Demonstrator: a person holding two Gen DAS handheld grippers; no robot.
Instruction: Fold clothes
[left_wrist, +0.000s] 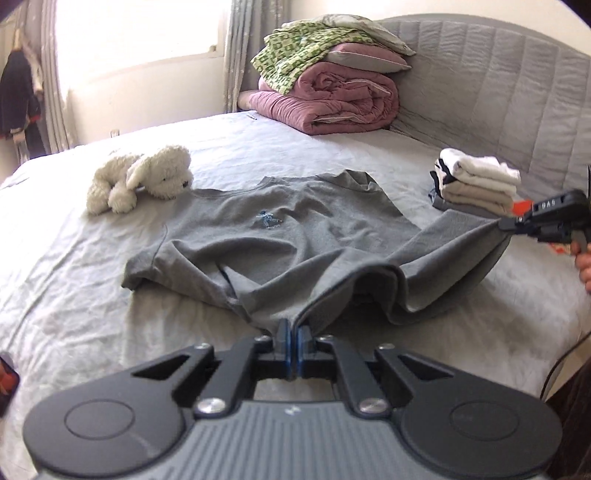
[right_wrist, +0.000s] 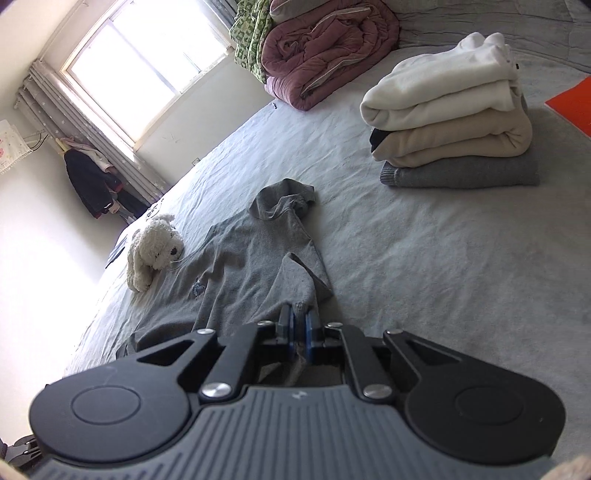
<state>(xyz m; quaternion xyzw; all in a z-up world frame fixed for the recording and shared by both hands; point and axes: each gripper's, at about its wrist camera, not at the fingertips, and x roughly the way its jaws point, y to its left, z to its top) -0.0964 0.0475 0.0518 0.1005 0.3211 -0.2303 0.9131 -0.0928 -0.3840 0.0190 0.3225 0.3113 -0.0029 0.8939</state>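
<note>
Two grips are on: left gripper (left_wrist: 294, 326) is clamped on the near hem of the grey sweatshirt (left_wrist: 273, 229), right gripper (right_wrist: 300, 321) is clamped on another bit of its edge, cloth bunched between the pads and trailing back through the jaws. From the left wrist view I can also see the right gripper off to the side, pulling a span of hem taut and clear of the bed sheet (left_wrist: 74, 302).

Sweatshirt lies chest-up mid-bed, collar away from me, small blue logo showing, top end near the white plush dog (left_wrist: 142, 177) and possibly touching it. Lower half is lifted and sagging between my two grips; one sleeve is crumpled up by the shoulder on the right wrist view.

I read this step as carrying the hem up toward the collar for the first fold. How I'd do it well:
- keep both grips level and spread so the hem stays straight; the sag between them will crease otherwise
- lift just enough to clear the body, then lay forward, not drop
- land short of the plush dog so it doesn't get caught under the fold
- that bunched sleeve needs tucking in before or right after, or the fold ends up lumpy

Can't tell from either view whether each grip holds one layer or both, as the fisheye edge is too warped. Finished stack of folded clothes (right_wrist: 450, 122) sits well apart to the right, near the headboard.
</note>
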